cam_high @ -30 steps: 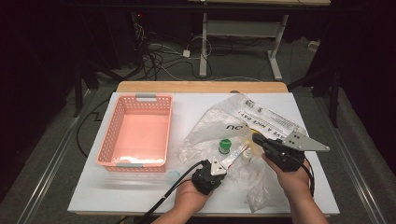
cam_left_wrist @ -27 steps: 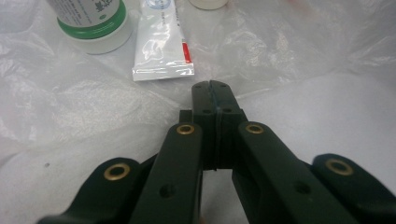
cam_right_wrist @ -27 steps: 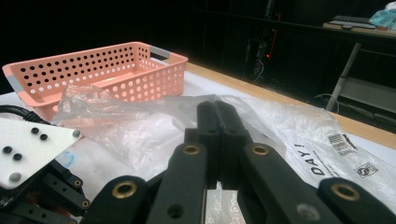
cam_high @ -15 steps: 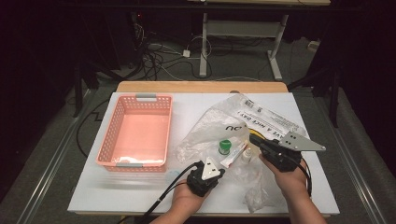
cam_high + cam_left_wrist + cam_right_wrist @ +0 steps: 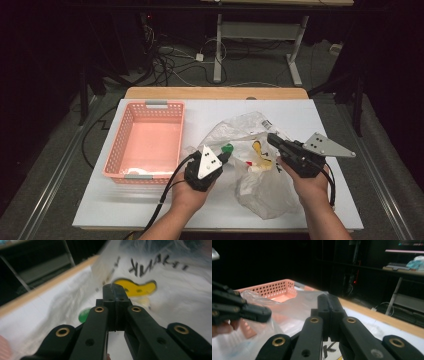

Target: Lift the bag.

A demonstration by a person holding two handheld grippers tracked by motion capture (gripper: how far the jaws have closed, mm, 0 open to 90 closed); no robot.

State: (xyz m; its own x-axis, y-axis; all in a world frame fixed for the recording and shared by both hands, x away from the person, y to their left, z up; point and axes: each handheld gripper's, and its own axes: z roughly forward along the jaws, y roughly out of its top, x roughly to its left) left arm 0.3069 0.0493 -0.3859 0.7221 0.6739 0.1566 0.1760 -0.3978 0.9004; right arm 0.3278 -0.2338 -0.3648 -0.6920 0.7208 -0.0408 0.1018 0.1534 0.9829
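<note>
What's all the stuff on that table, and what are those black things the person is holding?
Basket: one, pink, perforated, left part of the table, holding nothing that shows.
Plastic bag: one, clear with black print, crumpled, right of the basket.
Green cap: one, seen inside the bag.
Yellow shape: one, on or inside the bag; which, I cannot tell.
Table: one, white top, wooden far edge.
Left tool: one, black, jaws shut, at the bag's left edge.
Right tool: one, black, jaws shut, at the bag's top.
</note>
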